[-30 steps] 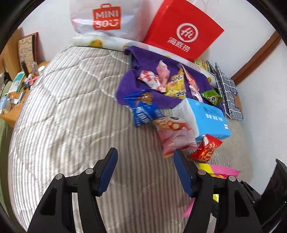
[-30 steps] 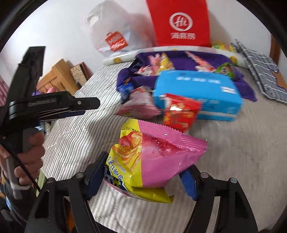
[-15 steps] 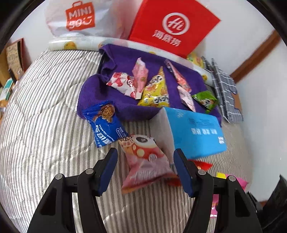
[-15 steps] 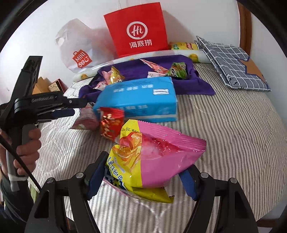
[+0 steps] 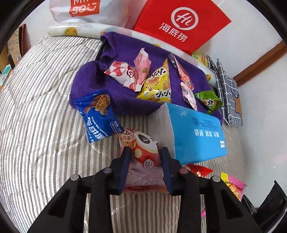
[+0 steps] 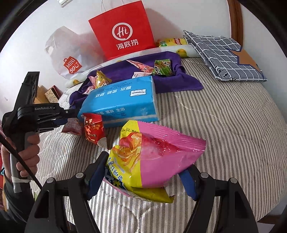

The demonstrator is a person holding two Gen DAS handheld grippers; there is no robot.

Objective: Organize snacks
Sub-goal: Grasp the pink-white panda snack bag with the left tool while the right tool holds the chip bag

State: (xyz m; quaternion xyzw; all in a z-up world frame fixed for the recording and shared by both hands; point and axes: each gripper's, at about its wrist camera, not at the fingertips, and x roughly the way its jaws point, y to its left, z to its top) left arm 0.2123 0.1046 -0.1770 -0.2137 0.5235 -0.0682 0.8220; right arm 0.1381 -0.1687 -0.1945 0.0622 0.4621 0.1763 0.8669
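My left gripper (image 5: pixel 145 153) has closed its blue pads on a pale pink snack bag (image 5: pixel 143 162) lying on the striped bed (image 5: pixel 39 129) beside a blue tissue pack (image 5: pixel 195 136). My right gripper (image 6: pixel 141 172) is shut on a big pink-and-yellow chip bag (image 6: pixel 154 154) and holds it above the bed. A blue cookie bag (image 5: pixel 99 116) lies left of the pink bag. Several small snacks, such as a yellow pack (image 5: pixel 157 86) and a green pack (image 5: pixel 208 100), lie on a purple towel (image 5: pixel 125 48). The left gripper also shows in the right wrist view (image 6: pixel 75 116).
A red paper bag (image 5: pixel 181 25) and a white Miniso bag (image 5: pixel 84 9) stand against the wall behind the towel. A small red snack bag (image 6: pixel 93 129) lies by the tissue pack. A folded checked cloth (image 6: pixel 224 57) lies at the far right.
My left gripper moved forward to the pale pink bag and its jaws closed on it. My right gripper kept hold of the pink-and-yellow chip bag and turned slightly.
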